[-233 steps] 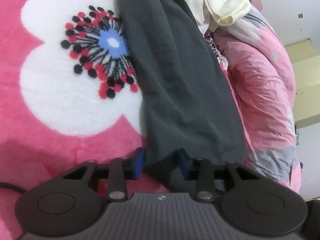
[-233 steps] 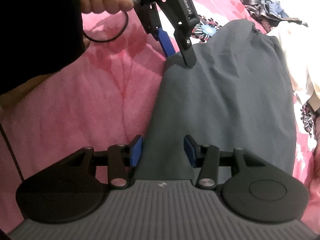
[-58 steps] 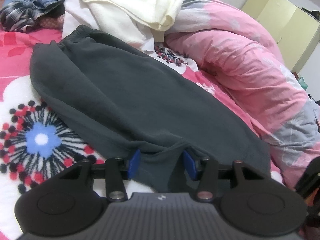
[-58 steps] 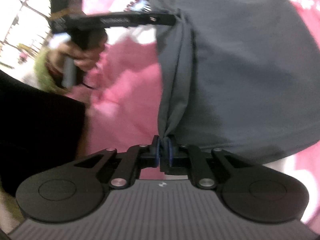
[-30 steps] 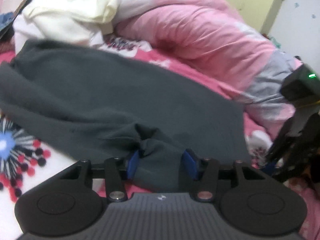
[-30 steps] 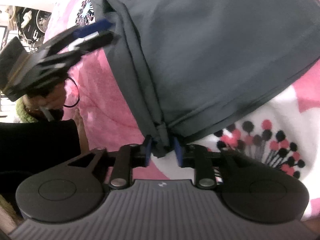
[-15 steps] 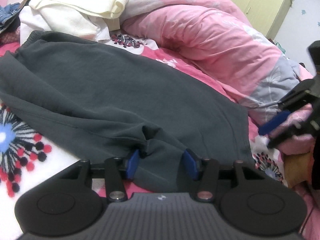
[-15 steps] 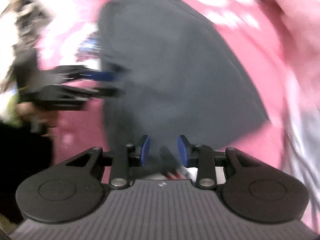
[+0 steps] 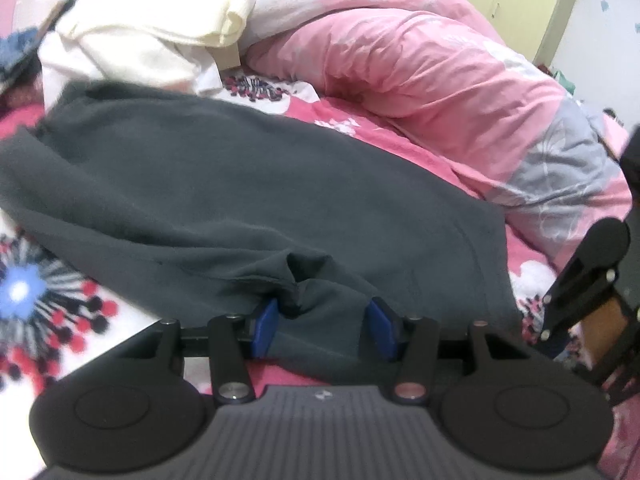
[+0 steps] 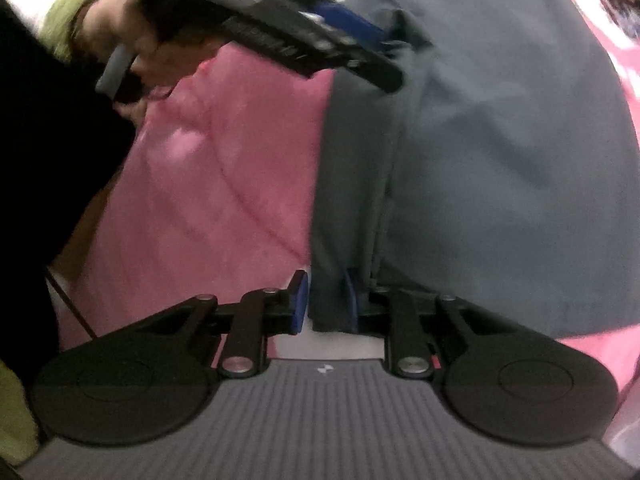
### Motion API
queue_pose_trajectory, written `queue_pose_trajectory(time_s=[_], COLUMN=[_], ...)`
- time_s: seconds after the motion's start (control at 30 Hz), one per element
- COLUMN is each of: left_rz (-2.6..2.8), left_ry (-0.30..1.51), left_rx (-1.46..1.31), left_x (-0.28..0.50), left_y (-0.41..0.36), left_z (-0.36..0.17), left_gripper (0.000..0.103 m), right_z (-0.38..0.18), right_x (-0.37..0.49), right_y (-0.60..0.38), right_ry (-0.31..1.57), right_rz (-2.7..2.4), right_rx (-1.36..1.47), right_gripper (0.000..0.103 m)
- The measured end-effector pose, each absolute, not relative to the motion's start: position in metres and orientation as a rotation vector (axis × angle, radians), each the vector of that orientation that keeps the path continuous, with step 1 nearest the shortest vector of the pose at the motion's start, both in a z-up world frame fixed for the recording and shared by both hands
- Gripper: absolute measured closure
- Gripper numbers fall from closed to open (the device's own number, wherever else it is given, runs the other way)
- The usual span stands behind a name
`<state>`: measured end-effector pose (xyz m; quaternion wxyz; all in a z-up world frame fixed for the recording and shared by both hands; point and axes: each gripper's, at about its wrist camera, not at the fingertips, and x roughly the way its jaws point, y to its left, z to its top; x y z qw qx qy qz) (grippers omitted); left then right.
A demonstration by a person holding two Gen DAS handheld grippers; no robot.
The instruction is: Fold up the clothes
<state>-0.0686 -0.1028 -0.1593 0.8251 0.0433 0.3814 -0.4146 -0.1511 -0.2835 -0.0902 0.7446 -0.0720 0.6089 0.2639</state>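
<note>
Two grippers, one dark grey garment (image 9: 248, 184), and most of the folding not yet done, as I judge it. The garment looks like a pair of trousers, lying lengthwise on the pink flowered blanket (image 10: 224, 168), its waistband end far off by the heap of pale clothes (image 9: 140, 28), its leg end near me. It seems doubled along its length, leg on leg, though I cannot be sure from here.

My left gripper (image 9: 322, 322) stands about half open, with a bunched fold of the near hem lying between the blue pads (image 9: 264, 326); the cloth touches the left pad, but I see no squeeze, so I count it as loose. My right gripper (image 10: 324, 302) is closing on the near left edge of the cloth. A narrow pleat sits between its pads, against the right one, with a sliver of gap at the left.

What is left, I reckon: pinch both near corners firmly, carry them up toward the waistband, halve the length, smooth it flat. The pink quilt (image 9: 440, 80) bulks at the right, just beside the garment, and the heap behind holds more clothes.
</note>
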Motion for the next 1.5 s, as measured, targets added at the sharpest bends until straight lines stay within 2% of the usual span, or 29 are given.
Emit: queue_pose_trajectory(time_s=[0.17,0.27,0.5,0.73,1.0,1.23,1.3,1.43,1.5], left_rz=[-0.97,-1.101,-1.451,-1.501,-1.54,-1.622,-1.639,-1.63,-1.619], left_ry=[0.7,0.623,0.484,0.312,0.403,0.567,0.624,0.717,0.764], left_rx=[0.209,0.373,0.735,0.996,0.973,0.918,0.883,0.792,0.739], left_x=[-0.09,-0.112,-0.165,-0.187,-0.176,-0.149,-0.138,-0.119,-0.111], left_y=[-0.096,-0.104,-0.136,-0.153,-0.168,-0.183,-0.186,-0.189,-0.189], left_z=[-0.135,-0.128,-0.138,-0.161,-0.162,-0.156,-0.155,-0.152,-0.152], left_gripper=[0.045,0.044,0.045,0.046,0.048,0.052,0.057,0.075,0.077], right_z=[-0.094,-0.096,-0.098,-0.098,-0.098,-0.101,-0.1,-0.087,-0.078], right_x=[-0.146,-0.141,-0.143,-0.145,-0.146,-0.141,-0.139,-0.134,-0.13], right_y=[-0.291,-0.298,-0.31,-0.305,-0.302,-0.31,-0.313,-0.331,-0.351], right_ry=[1.343,1.351,1.346,1.325,1.296,1.292,1.289,1.252,1.219], right_rz=[0.571,0.567,0.554,0.579,0.595,0.558,0.547,0.497,0.412], right_rx=[-0.083,-0.031,0.033,-0.015,-0.047,0.019,0.044,0.14,0.247], right_gripper=[0.086,0.086,0.085,0.083,0.083,0.081,0.081,0.079,0.072])
